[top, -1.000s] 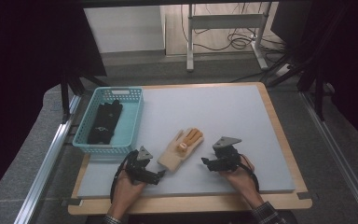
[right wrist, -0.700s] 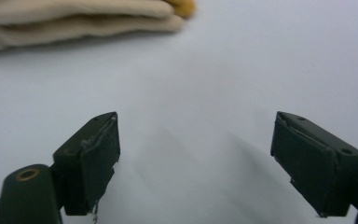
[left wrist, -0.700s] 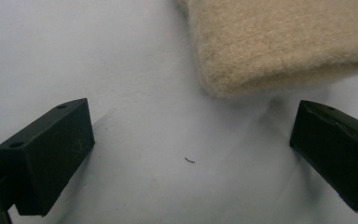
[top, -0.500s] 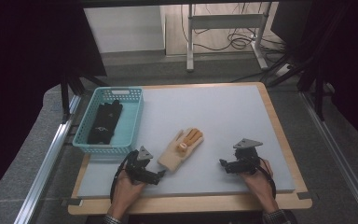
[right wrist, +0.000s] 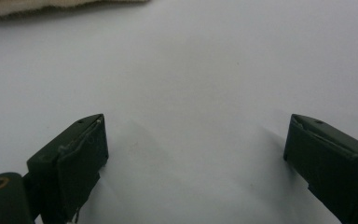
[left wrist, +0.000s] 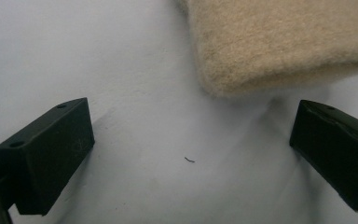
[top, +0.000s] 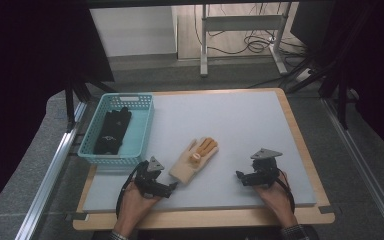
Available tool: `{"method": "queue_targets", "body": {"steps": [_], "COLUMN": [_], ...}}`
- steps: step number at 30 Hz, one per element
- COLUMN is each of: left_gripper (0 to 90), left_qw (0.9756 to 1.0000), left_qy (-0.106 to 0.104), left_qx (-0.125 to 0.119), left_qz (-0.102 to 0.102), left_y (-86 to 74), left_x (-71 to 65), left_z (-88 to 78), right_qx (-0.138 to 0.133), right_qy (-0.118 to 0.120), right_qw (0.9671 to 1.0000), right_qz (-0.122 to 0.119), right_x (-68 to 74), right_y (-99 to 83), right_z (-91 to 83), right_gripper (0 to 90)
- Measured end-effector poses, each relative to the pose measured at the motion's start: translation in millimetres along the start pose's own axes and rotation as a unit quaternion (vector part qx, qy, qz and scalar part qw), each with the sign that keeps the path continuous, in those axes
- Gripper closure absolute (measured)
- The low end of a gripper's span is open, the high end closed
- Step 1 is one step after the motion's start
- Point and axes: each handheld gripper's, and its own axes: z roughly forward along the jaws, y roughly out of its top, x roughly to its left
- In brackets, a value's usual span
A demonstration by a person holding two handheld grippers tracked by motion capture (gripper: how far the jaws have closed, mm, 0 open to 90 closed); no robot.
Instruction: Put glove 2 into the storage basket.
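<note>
A beige glove (top: 194,160) with orange fingertips lies flat on the grey mat (top: 230,125), near the mat's front edge and left of centre, its cuff toward the person and its fingers pointing away and to the right; a small round tag sits on its palm. The left gripper (top: 172,185) rests on the mat just in front of the cuff, its jaws spread wide with nothing between them; in the left gripper view the cuff (left wrist: 279,42) lies just beyond the jaw tips, apart from both. The right gripper (top: 239,176) rests on the mat well to the right of the glove, its jaws having just been opening and now standing wide with only bare mat between them; in the right gripper view the glove's edge (right wrist: 37,5) shows far off at the top left. Bare mat separates either gripper from the glove. A teal basket (top: 145,125) stands at the mat's left edge, behind the left gripper and near the glove, holding a black glove (top: 111,131) laid lengthwise. The mat lies on a wooden board (top: 300,135).
</note>
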Motion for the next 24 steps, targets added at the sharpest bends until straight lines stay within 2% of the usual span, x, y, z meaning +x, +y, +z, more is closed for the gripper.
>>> {"method": "queue_targets", "body": {"steps": [7, 12, 17, 24], "left_gripper": [0.2, 1.8, 1.9, 0.0], "left_qw": [1.0, 1.0, 0.9998, 0.9994], "left_qy": [0.0, 0.002, -0.018, -0.028], "left_qx": [-0.002, 0.006, 0.009, 0.017], "left_qz": [-0.001, -0.002, -0.002, 0.005], "left_y": [0.0, 2.2, 6.5, 20.3], "left_x": [-0.3, -1.4, -6.0, -11.8], "left_z": [-0.3, -2.2, -4.3, -9.6], "right_qx": [0.001, 0.001, 0.001, 0.001], "right_qy": [0.0, 0.0, 0.0, 0.0], "right_qw": [1.0, 1.0, 1.0, 1.0], "right_qz": [0.001, 0.001, 0.002, 0.001], "right_x": [0.1, 0.1, 0.1, 0.1], "right_y": [0.0, 0.0, 0.0, 0.0], "right_z": [0.1, 0.0, 0.0, 0.0], "right_gripper": [5.5, 5.5, 5.5, 5.6]}}
